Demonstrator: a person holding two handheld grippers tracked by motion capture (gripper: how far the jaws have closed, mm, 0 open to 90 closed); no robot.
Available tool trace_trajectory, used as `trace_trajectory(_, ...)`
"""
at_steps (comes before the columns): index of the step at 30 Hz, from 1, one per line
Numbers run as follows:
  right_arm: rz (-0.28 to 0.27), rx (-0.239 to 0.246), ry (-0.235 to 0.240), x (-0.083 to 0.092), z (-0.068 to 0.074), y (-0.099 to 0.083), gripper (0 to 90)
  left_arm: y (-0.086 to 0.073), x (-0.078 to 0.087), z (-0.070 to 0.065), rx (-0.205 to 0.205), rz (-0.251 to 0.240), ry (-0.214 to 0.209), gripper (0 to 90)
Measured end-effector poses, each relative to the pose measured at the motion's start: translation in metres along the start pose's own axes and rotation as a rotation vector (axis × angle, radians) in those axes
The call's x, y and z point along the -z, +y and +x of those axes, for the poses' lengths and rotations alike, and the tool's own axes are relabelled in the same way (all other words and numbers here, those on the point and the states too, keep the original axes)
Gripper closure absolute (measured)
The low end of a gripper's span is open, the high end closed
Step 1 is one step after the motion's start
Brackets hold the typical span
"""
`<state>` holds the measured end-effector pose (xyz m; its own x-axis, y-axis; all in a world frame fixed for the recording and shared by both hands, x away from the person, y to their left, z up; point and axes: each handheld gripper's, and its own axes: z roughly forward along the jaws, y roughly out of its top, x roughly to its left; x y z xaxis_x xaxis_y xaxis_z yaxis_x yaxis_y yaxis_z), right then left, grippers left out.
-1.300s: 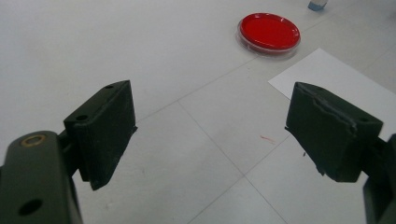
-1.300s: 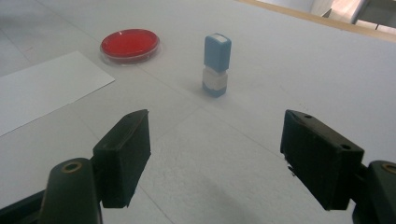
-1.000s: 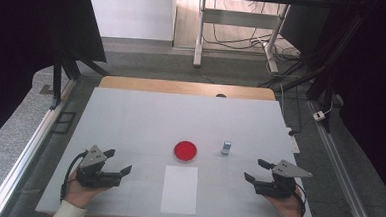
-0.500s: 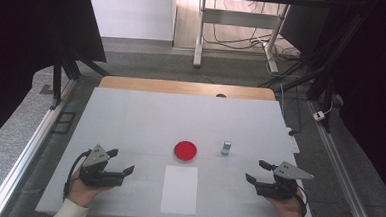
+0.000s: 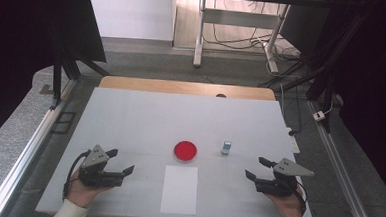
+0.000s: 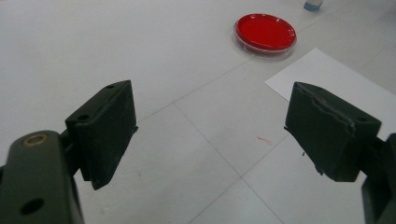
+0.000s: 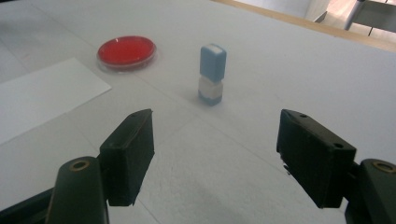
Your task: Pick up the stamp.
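Observation:
A round red dish (image 5: 185, 150) (image 6: 265, 31) (image 7: 126, 50) lies near the middle of the white table (image 5: 145, 121). To its right stands a small blue and white block (image 5: 226, 147) (image 7: 212, 74), upright. A white sheet of paper (image 5: 179, 189) (image 6: 327, 79) (image 7: 42, 95) lies in front of the dish. My left gripper (image 5: 119, 162) (image 6: 219, 135) rests at the front left, open and holding nothing. At the front right my right gripper (image 5: 256, 168) (image 7: 215, 158) is also open and holds nothing, with the block ahead of it.
A wooden strip (image 5: 187, 87) runs along the table's far edge. Beyond it stand a metal stand (image 5: 235, 20) and cables on the floor. Rails (image 5: 28, 150) flank the table on both sides.
Both hands have shifted very slightly. The dish, block and paper have not moved.

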<state>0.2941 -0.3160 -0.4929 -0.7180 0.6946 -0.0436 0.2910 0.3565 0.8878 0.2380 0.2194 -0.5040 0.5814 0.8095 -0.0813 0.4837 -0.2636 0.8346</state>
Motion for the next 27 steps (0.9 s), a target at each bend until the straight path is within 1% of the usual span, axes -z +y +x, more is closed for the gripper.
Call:
trace_trajectory(2,-0.006,-0.004,0.002,0.001,0.000,0.005,27.1,0.000,0.001,0.000,0.000,-0.002,0.002,16.5)
trace_trajectory(10,-0.005,0.030,0.004,0.002,0.003,0.021,27.5,0.001,0.000,-0.001,0.001,-0.005,-0.006,16.5)
trace_trajectory(14,-0.003,0.035,0.005,0.002,0.000,0.030,28.0,0.001,-0.001,-0.002,-0.002,0.002,-0.008,16.5)
trace_trajectory(21,0.002,0.036,0.020,-0.004,-0.003,0.045,28.3,0.000,0.000,-0.002,-0.001,-0.003,-0.001,16.9)
trace_trajectory(23,0.016,0.057,0.015,-0.006,-0.002,0.049,28.3,0.000,0.000,-0.001,0.001,-0.002,0.004,16.9)
trace_trajectory(25,0.027,0.073,0.024,-0.009,-0.001,0.054,28.3,0.000,0.000,-0.001,0.002,-0.001,0.003,16.8)
trace_trajectory(27,0.028,0.077,0.026,-0.010,0.000,0.056,28.3,0.000,0.000,-0.001,0.003,-0.001,0.003,16.8)
